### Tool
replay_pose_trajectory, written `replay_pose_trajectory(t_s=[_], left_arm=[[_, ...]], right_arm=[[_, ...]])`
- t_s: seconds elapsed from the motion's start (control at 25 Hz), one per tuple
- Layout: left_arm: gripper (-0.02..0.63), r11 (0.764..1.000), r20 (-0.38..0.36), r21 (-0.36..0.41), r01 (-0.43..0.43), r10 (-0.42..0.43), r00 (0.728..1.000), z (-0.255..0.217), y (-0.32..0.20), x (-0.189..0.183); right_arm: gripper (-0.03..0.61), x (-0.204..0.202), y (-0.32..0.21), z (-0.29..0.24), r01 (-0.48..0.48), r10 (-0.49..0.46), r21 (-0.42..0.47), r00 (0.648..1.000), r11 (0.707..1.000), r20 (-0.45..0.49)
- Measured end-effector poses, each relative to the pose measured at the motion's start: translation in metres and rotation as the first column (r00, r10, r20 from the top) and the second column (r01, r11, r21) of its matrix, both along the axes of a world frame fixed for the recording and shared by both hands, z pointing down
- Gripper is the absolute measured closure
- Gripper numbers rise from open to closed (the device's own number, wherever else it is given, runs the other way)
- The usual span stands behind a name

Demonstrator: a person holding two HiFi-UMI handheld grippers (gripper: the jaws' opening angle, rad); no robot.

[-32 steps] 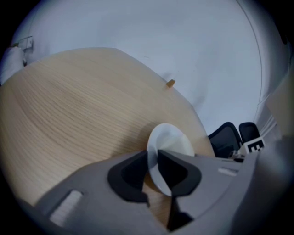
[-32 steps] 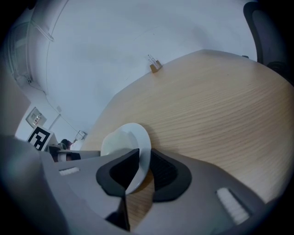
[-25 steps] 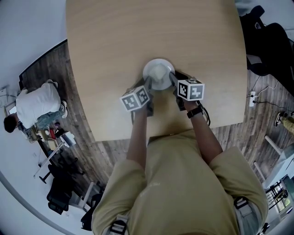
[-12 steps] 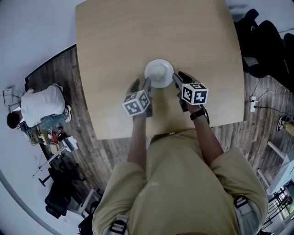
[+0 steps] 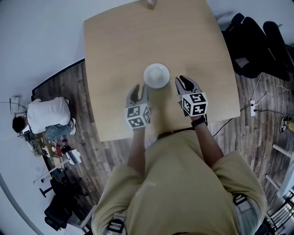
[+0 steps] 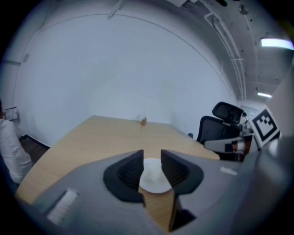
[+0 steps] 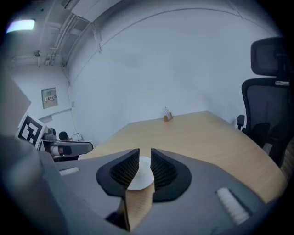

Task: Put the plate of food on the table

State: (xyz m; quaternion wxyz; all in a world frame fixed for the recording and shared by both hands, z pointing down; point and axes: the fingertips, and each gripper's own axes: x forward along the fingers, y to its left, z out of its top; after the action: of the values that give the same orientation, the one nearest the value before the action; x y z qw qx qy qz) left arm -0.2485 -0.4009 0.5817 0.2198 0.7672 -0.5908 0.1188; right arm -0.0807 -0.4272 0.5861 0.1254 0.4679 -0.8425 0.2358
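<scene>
The table [image 5: 115,50] offers open passage left, right and far of the white plate [image 5: 156,75], the only obstacle near its centre, with a small holder [image 5: 150,3] at the far edge and dark office chairs [image 5: 257,46] crowding the right side.

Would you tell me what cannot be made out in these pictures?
- Food on the plate: the head view is too small and washed out. In the gripper views the jaws of the left gripper and right gripper, which have just been closing with nothing between them, cover its sides.
- Small item at the far edge of the table: cut by the head view's top edge, tiny elsewhere.
- Table's near edge: partly hidden by the person's arms.
</scene>
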Motion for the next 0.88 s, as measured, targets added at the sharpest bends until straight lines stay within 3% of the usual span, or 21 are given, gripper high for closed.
replay_pose_trajectory(t_s=[0.4,0.88], left_arm=[[0.607,0.981,0.022,0.192,-0.036,0.032,0.999,-0.075,0.067,0.008],[0.614,0.958,0.054,0.275,-0.085,0.073,0.996,-0.090,0.142,0.012]], right_arm=[[0.574,0.006,0.081,-0.087,-0.049,0.050,0.238,0.999,0.970,0.003],[0.574,-0.020,0.157,-0.109,-0.033,0.060,0.330,0.996,0.943,-0.070]])
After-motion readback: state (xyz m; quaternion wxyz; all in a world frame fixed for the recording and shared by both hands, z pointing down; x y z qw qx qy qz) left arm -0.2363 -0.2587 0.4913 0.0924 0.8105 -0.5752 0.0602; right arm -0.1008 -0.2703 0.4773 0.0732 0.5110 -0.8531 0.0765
